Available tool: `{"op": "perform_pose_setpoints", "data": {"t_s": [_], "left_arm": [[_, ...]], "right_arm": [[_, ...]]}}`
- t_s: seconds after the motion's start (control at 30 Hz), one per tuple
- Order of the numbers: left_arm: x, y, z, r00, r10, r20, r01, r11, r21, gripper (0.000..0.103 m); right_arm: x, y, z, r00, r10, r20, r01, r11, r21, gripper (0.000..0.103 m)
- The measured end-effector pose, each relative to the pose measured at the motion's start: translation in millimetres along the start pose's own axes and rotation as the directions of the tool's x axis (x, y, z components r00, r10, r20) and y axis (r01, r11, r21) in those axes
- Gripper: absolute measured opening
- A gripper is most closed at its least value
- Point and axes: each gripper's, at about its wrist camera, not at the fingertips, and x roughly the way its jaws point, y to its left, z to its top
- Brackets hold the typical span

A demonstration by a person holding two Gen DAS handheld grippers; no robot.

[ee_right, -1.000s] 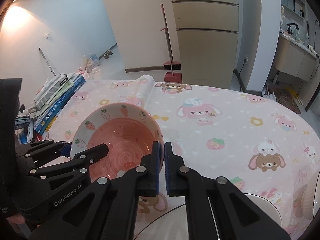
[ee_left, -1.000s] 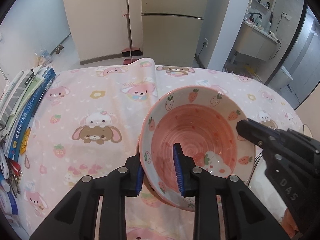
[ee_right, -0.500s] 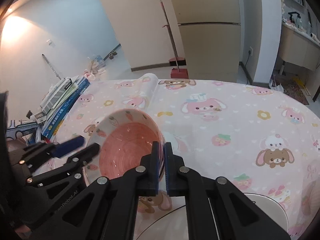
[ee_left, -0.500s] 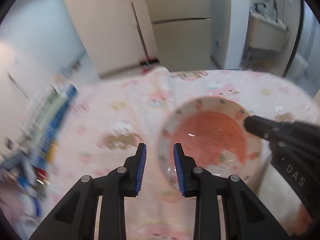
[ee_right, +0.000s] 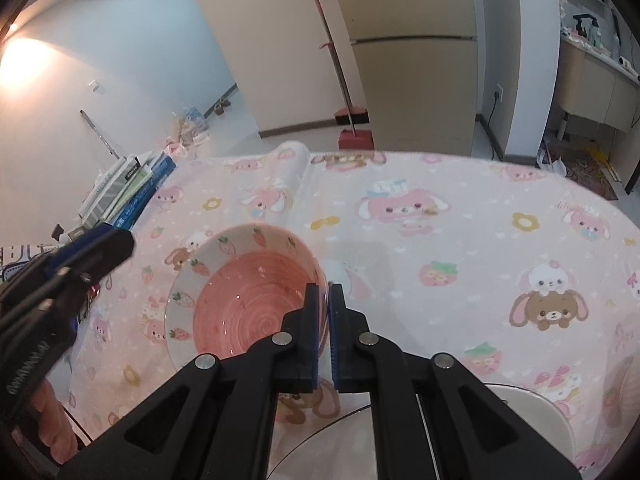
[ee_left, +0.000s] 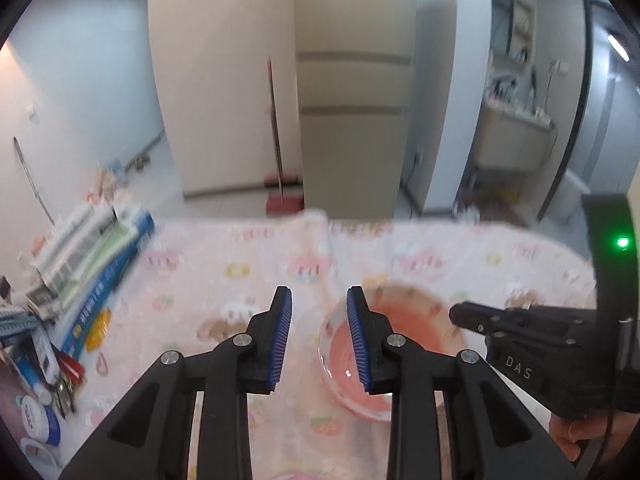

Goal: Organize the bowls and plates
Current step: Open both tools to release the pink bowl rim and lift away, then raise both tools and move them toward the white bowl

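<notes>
Right gripper (ee_right: 325, 332): jaws clamped on the near right rim of the pink strawberry bowl (ee_right: 240, 296), which sits upright on the cartoon-print tablecloth (ee_right: 460, 248), ahead and to the left of the fingers. Left gripper (ee_left: 318, 340): jaws parted, nothing between the blue pads (ee_left: 282, 340); the bowl lies just right of its right finger, clear of both pads. A white plate (ee_right: 532, 420) lies low and to the right of the right gripper. Stacked books (ee_left: 92, 256) lie far left of the left gripper.
</notes>
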Motion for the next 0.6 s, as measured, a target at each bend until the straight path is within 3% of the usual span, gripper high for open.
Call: {"op": "perform_pose_setpoints", "data": {"t_s": [0.07, 0.13, 0.17, 0.27, 0.33, 0.4, 0.47, 0.5, 0.6], "left_arm": [[-19, -3, 6, 0.997, -0.013, 0.081, 0.012, 1.0, 0.005, 0.04], [-39, -4, 10, 0.985, -0.023, 0.171, 0.023, 1.0, 0.002, 0.086], [-50, -4, 10, 0.974, -0.023, 0.227, 0.024, 1.0, -0.003, 0.091], [-84, -8, 11, 0.93, -0.02, 0.367, 0.017, 1.0, 0.012, 0.091], [-101, -11, 10, 0.905, -0.021, 0.425, 0.011, 1.0, 0.025, 0.091], [-117, -13, 9, 0.878, -0.023, 0.479, 0.006, 0.999, 0.036, 0.091], [-128, -15, 9, 0.862, -0.019, 0.507, -0.001, 0.999, 0.039, 0.095], [-133, -15, 9, 0.856, -0.02, 0.517, -0.001, 0.999, 0.04, 0.103], [-150, -17, 6, 0.826, -0.019, 0.563, 0.002, 1.0, 0.03, 0.103]], "right_arm": [[-17, -1, 3, 0.998, 0.031, 0.046, -0.031, 0.999, 0.01, 0.004], [-35, 0, 6, 0.996, 0.038, 0.085, -0.038, 0.999, 0.002, 0.004], [-45, 1, 8, 0.994, 0.035, 0.107, -0.035, 0.999, -0.006, 0.004], [-72, 3, 11, 0.984, 0.028, 0.173, -0.027, 1.0, -0.009, 0.009], [-93, 3, 12, 0.974, 0.027, 0.226, -0.026, 1.0, -0.007, 0.023], [-112, 3, 12, 0.959, 0.026, 0.283, -0.026, 1.0, -0.003, 0.056], [-131, 3, 11, 0.938, 0.02, 0.346, -0.02, 1.0, -0.004, 0.061], [-140, 4, 10, 0.927, 0.008, 0.374, -0.007, 1.0, -0.003, 0.066], [-166, 4, 7, 0.894, -0.016, 0.448, 0.019, 1.0, -0.002, 0.084]]}}
